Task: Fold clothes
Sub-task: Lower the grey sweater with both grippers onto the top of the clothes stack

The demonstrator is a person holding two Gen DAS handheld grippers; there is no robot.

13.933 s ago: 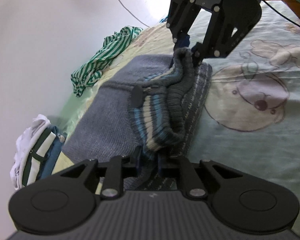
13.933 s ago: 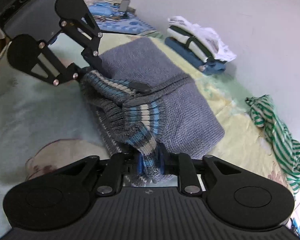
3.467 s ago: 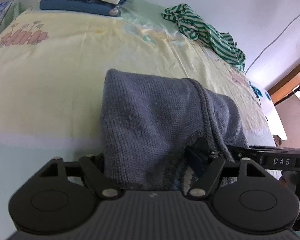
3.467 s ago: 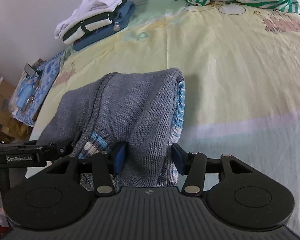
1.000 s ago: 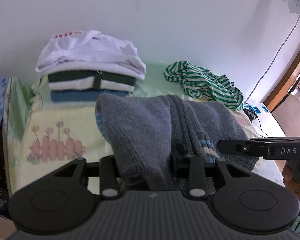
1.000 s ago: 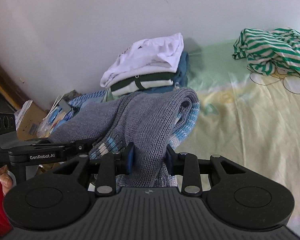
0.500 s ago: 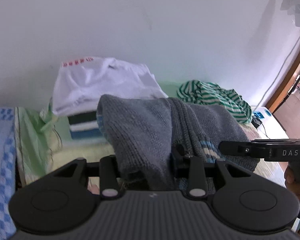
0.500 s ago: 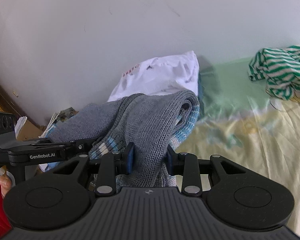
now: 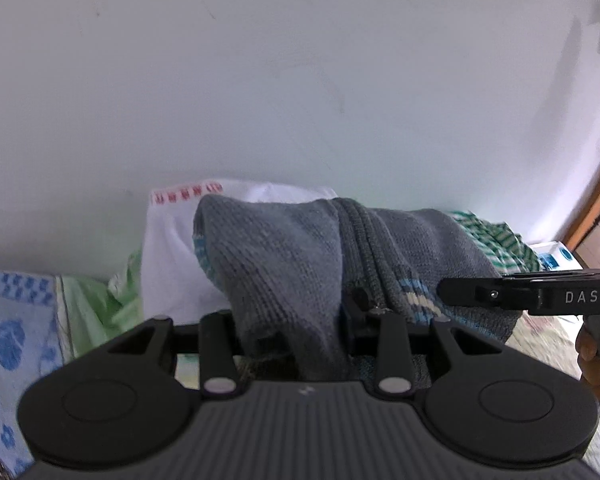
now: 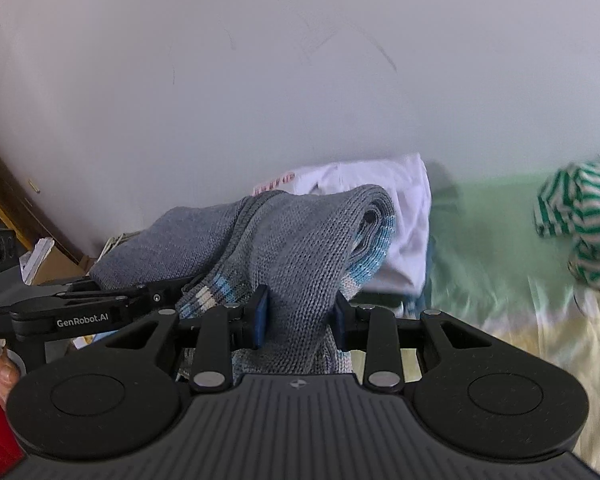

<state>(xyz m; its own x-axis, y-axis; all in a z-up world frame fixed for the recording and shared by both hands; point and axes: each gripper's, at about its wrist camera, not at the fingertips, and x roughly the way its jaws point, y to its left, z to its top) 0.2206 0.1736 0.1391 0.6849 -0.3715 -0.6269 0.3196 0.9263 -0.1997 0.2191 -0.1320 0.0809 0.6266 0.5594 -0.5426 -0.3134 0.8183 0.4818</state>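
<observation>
A folded grey knit sweater (image 9: 284,264) with blue and cream stripes hangs between both grippers, lifted in the air. My left gripper (image 9: 296,332) is shut on its left end. My right gripper (image 10: 298,316) is shut on its right end (image 10: 300,256). The sweater is right in front of the stack of folded clothes, whose white top garment (image 9: 172,256) shows behind it, also in the right wrist view (image 10: 400,216). The right gripper's arm (image 9: 540,296) shows at the right of the left view; the left gripper's arm (image 10: 84,316) shows at the left of the right view.
A crumpled green-and-white striped garment (image 10: 584,216) lies on the bed to the right, also in the left wrist view (image 9: 500,240). A white wall (image 9: 300,80) rises close behind the stack. A blue patterned cloth (image 9: 16,320) is at the left. The pale green and yellow bedsheet (image 10: 500,280) lies below.
Both grippers have carried the sweater closer to the folded stack and the wall. The stack's lower layers are now hidden behind the sweater. The grips have not changed.
</observation>
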